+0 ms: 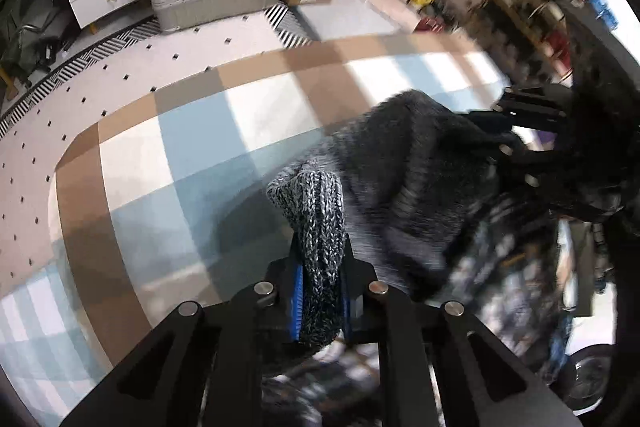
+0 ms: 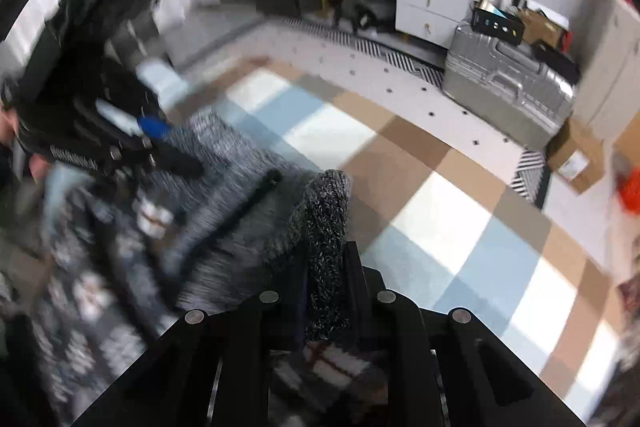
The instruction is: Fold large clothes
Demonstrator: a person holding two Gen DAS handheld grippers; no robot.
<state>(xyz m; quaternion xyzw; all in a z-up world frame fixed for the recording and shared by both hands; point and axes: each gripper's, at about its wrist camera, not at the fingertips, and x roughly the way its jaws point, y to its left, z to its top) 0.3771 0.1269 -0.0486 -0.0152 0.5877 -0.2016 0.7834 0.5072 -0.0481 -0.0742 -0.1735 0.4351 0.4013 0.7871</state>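
both hand-held grippers are clamped on the sweater [image 1: 404, 187], a grey marled knit. the left hand-held gripper [image 1: 320, 291] has a bunched fold of knit pinched between its jaws, standing up out of them; the right hand-held gripper [image 2: 326, 287] holds a like fold the same way. in the left view the right one shows at the far right, gripping the other end of the same edge.

the step looks like the lift of one edge, taken at two points, to carry it over for a fold. the sweater sits on the checked rug [image 1: 192, 147], near the edge closest to the person, its bulk slumped between the two grips and partly over a patterned cloth [image 1: 516, 291] below. the frames are blurred, so its outline is hard to read; its long axis seems to run from one gripper to the other, across the rug. which end is neck or hem i cannot tell.

next, i judge, both grips should rise together, keep the edge taut and level, then lay it flat across the body, without letting the knit sag or slip.
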